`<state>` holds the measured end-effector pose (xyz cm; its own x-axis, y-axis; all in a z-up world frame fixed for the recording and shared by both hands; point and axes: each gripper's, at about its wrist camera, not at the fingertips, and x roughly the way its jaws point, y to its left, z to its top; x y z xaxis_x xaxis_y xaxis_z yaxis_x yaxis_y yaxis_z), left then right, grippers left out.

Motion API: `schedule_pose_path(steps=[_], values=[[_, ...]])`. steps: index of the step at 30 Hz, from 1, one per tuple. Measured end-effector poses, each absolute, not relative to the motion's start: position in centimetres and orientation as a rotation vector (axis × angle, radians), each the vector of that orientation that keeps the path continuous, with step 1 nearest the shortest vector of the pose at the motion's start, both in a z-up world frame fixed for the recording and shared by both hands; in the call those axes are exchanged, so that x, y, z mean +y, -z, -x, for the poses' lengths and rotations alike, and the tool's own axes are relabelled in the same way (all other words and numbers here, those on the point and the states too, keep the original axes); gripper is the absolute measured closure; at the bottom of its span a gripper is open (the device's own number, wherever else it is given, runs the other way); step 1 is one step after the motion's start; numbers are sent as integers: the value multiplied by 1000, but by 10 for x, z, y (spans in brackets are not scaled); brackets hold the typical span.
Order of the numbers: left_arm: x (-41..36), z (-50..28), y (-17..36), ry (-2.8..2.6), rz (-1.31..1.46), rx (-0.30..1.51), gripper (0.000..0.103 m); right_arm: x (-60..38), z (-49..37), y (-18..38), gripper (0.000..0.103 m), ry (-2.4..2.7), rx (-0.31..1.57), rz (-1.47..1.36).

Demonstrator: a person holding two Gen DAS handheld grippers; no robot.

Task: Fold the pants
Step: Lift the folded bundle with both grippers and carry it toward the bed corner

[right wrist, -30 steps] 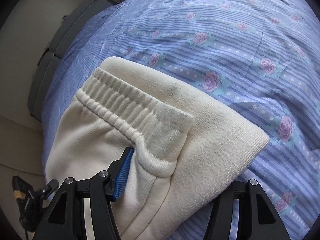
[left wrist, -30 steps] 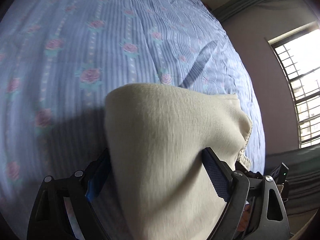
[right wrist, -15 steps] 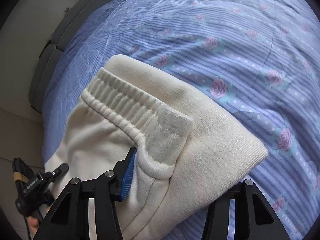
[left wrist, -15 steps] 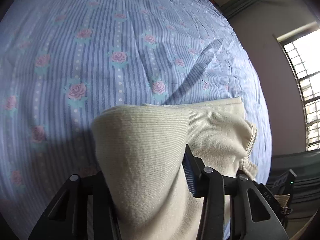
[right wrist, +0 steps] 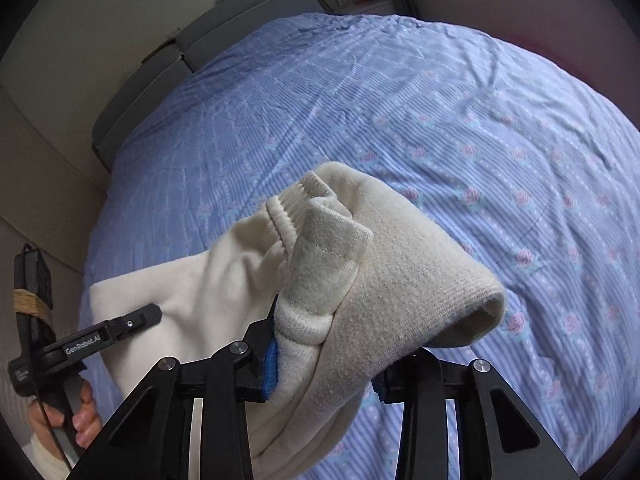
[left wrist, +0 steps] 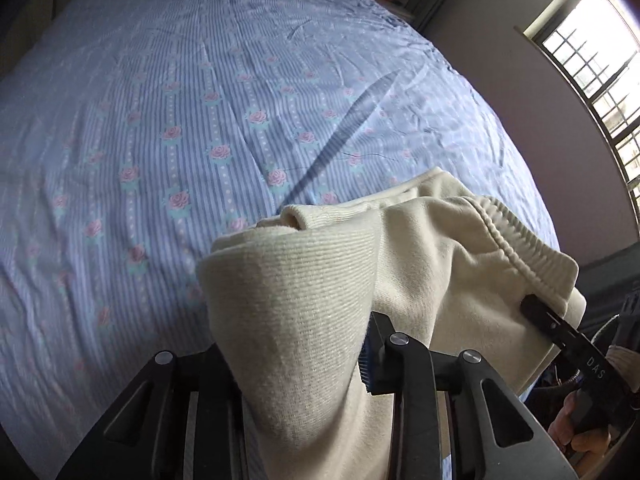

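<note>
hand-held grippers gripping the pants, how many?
2. The left hand-held gripper pinches the pants at a folded edge, the right hand-held gripper by the waistband; both jaws closing.

The right gripper (right wrist: 320, 372) is closing on cream pants (right wrist: 400, 280) above the bedsheet (right wrist: 480, 120).

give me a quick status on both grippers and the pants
Left gripper and right gripper closing on cream pants, bunched between both. Pants lifted off the bedspread. Nothing in the way.
</note>
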<state>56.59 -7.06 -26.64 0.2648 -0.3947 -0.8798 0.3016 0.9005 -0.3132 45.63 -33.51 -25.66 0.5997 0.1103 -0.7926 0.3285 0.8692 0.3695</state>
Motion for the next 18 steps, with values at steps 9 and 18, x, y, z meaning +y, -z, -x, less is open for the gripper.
schedule_pose_path(steps=[9, 18], values=[[-31, -457, 190, 434, 94, 1131, 71, -296, -371, 179, 67, 62, 884, -449], [13, -335, 141, 312, 164, 1097, 71, -260, -287, 132, 67, -101, 936, -393]])
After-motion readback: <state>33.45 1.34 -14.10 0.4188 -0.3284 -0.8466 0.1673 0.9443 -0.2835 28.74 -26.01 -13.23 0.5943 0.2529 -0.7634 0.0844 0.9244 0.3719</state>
